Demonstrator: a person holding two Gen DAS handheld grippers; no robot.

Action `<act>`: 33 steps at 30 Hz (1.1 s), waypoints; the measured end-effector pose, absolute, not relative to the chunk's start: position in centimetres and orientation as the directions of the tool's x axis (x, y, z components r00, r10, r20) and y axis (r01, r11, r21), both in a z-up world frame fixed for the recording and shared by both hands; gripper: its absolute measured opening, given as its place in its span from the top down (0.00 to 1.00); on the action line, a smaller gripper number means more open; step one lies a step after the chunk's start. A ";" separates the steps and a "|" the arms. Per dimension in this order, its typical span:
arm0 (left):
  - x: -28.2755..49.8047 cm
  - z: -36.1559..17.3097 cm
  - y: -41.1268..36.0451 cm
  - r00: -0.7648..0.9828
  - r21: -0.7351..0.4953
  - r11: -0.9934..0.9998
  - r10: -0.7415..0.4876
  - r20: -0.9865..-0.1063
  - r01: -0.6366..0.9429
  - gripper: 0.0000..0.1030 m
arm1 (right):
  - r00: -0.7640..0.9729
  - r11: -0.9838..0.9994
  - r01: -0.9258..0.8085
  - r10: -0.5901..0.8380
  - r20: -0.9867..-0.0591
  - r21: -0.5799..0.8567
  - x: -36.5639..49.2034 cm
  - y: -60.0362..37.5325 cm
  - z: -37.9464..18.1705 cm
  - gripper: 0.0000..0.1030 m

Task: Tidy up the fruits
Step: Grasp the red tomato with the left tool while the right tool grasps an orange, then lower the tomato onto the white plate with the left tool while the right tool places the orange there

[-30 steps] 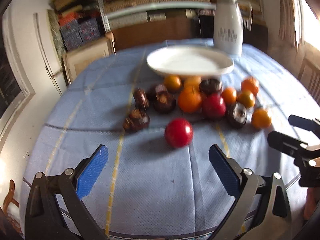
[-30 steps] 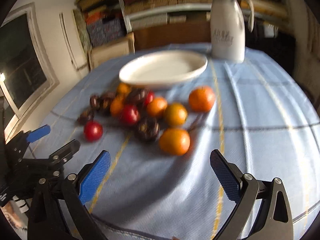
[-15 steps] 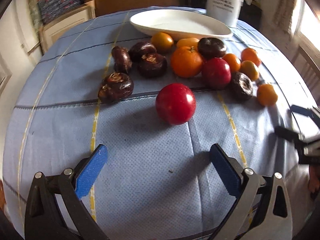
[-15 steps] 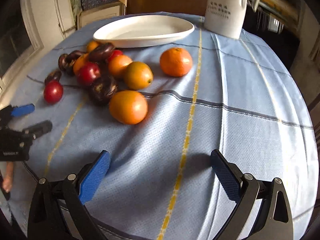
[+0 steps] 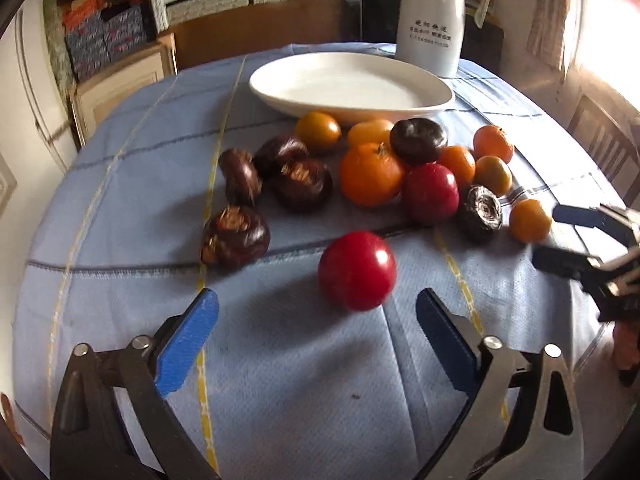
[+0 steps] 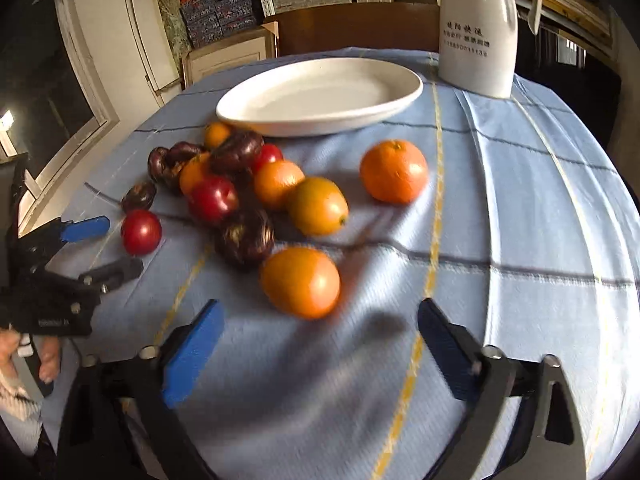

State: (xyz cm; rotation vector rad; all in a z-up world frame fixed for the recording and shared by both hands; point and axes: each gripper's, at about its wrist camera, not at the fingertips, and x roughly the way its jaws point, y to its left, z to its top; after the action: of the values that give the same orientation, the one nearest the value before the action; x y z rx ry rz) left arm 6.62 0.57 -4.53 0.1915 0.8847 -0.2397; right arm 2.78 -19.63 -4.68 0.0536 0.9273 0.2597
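Observation:
Fruits lie on a blue tablecloth in front of an empty white oval plate (image 5: 352, 88), which also shows in the right wrist view (image 6: 320, 98). My left gripper (image 5: 318, 320) is open, just short of a red round fruit (image 5: 357, 270). Behind it lie dark brown fruits (image 5: 236, 236), a large orange (image 5: 371, 174), another red fruit (image 5: 431, 194) and small oranges. My right gripper (image 6: 320, 330) is open, just short of an orange fruit (image 6: 301, 282). A lone orange (image 6: 394, 171) lies further right.
A white jug (image 5: 430, 20) stands behind the plate, seen also in the right wrist view (image 6: 476, 28). Shelves and boxes line the back wall. The table edge curves off at both sides. The other gripper shows at the frame edge in the left wrist view (image 5: 592, 248) and the right wrist view (image 6: 60, 272).
Both grippers have moved forward toward the fruits and tilted up; the red fruit and the near orange fruit now sit close between the open fingertips.

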 end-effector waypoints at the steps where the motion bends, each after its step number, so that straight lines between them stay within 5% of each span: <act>1: 6.7 -4.5 0.3 0.611 0.069 0.953 -0.133 -0.780 0.295 0.25 | 0.569 0.966 -0.200 0.252 -0.783 0.166 3.1 -19.6 -4.7 0.19; 6: 7.6 -5.1 -0.5 0.570 -0.002 0.939 -0.211 -0.794 0.344 0.52 | 0.572 0.965 -0.201 0.257 -0.779 0.171 3.7 -19.5 -4.8 0.39; 8: 7.5 -5.2 -0.6 0.565 -0.020 0.934 -0.232 -0.791 0.356 0.57 | 0.573 0.961 -0.213 0.269 -0.774 0.176 3.8 -19.4 -4.8 0.60; 20: 6.7 -3.5 -0.1 0.618 -0.066 0.933 -0.286 -0.733 0.354 0.63 | 0.611 0.938 -0.234 0.348 -0.711 0.257 2.9 -20.2 -3.9 0.60; 33: 19.6 1.4 -1.7 0.660 -0.121 0.955 -0.275 -0.699 0.271 0.63 | 0.686 0.936 -0.162 0.335 -0.646 0.312 13.8 -20.4 2.4 0.61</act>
State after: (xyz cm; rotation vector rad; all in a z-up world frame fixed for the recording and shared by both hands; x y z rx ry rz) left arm 19.62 -1.70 1.36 -0.0062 0.7914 -0.3090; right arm 13.82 -20.39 2.39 0.2387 0.7671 0.2811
